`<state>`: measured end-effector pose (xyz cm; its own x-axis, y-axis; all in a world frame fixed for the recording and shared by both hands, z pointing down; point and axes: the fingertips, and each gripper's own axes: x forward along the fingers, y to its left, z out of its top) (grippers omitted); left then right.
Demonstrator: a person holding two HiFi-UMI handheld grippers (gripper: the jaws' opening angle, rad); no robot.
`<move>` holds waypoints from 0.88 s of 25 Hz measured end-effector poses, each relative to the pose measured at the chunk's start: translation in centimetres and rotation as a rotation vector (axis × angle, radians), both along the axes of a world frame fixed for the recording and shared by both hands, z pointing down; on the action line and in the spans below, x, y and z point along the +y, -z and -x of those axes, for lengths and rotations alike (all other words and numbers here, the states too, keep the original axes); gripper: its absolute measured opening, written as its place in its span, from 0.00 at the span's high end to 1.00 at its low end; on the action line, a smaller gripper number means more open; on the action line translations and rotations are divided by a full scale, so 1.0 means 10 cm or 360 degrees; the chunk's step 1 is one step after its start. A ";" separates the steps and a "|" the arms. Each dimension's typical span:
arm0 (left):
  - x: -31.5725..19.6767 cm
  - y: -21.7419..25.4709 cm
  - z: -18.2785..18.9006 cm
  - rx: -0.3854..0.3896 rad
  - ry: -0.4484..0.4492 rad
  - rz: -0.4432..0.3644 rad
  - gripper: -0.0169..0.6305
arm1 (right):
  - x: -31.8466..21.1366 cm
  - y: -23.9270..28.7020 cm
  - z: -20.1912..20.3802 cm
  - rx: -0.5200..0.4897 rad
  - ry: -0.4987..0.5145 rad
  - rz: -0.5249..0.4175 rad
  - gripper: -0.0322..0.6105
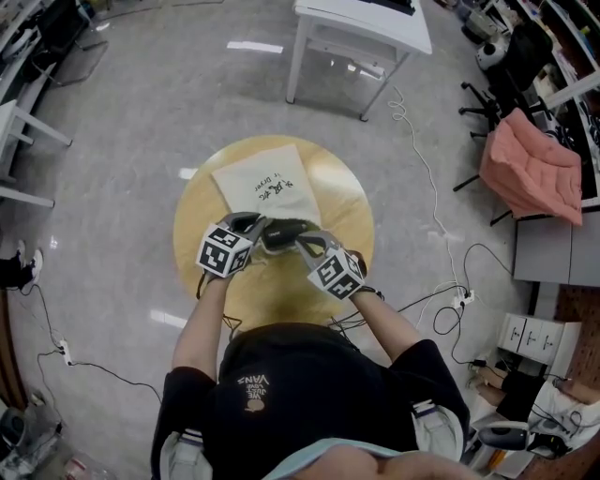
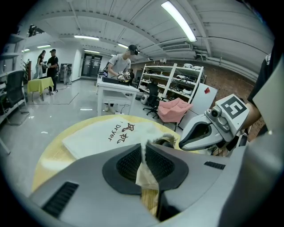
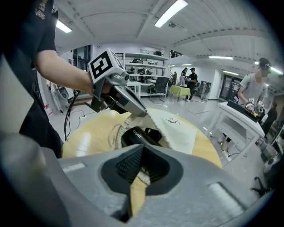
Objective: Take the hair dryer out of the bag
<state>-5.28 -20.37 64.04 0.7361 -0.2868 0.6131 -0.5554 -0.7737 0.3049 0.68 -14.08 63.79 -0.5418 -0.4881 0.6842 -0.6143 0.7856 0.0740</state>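
A cream cloth bag [image 1: 265, 183] with dark print lies on the round wooden table [image 1: 337, 192]. Its mouth faces me and is pulled apart. The black hair dryer [image 1: 284, 232] shows inside the mouth, its rear end [image 3: 135, 135] pointing out. My left gripper [image 1: 253, 225] is shut on the left rim of the bag mouth, with cloth pinched between its pads [image 2: 144, 159]. At the right rim my right gripper [image 1: 305, 242] is also shut on the cloth [image 3: 141, 166]. Both grippers sit low over the table, close on either side of the dryer.
A white table [image 1: 361, 28] stands beyond the round one. A pink cloth [image 1: 530, 164] hangs over a chair at the right. Cables [image 1: 441, 309] run over the floor to the right. People stand at a white bench [image 2: 116, 86] further off.
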 end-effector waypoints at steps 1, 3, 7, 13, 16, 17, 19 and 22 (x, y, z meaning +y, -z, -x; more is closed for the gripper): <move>0.00 0.00 0.00 0.0002 0.0000 0.0001 0.91 | -0.01 -0.01 0.00 0.0017 0.0010 0.0001 0.95; 0.00 0.00 0.01 0.0008 -0.0001 0.0002 0.91 | -0.01 -0.02 0.02 0.0035 0.0042 0.0009 0.95; -0.01 -0.02 0.02 0.0012 0.0001 0.0004 0.91 | -0.01 -0.06 0.07 0.0081 0.0115 0.0036 0.75; -0.02 -0.02 0.04 0.0018 0.0005 0.0004 0.91 | -0.03 -0.15 0.10 0.0250 0.0249 0.0010 0.62; -0.03 -0.03 0.04 0.0016 0.0007 0.0002 0.91 | -0.05 -0.19 0.09 0.0330 0.0317 -0.0001 0.60; -0.04 -0.03 0.04 0.0015 0.0007 0.0002 0.91 | -0.06 -0.20 0.09 0.0359 0.0345 -0.0009 0.60; -0.05 -0.03 0.05 0.0016 0.0007 0.0005 0.91 | -0.08 -0.21 0.10 0.0400 0.0393 -0.0027 0.60; -0.06 -0.03 0.06 0.0020 0.0012 0.0012 0.91 | -0.13 -0.22 0.13 0.0403 0.0424 -0.0026 0.58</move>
<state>-5.89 -20.99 64.38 0.7417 -0.2877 0.6060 -0.5570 -0.7674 0.3175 -0.67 -15.35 65.99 -0.4661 -0.3644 0.8062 -0.3487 0.9131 0.2112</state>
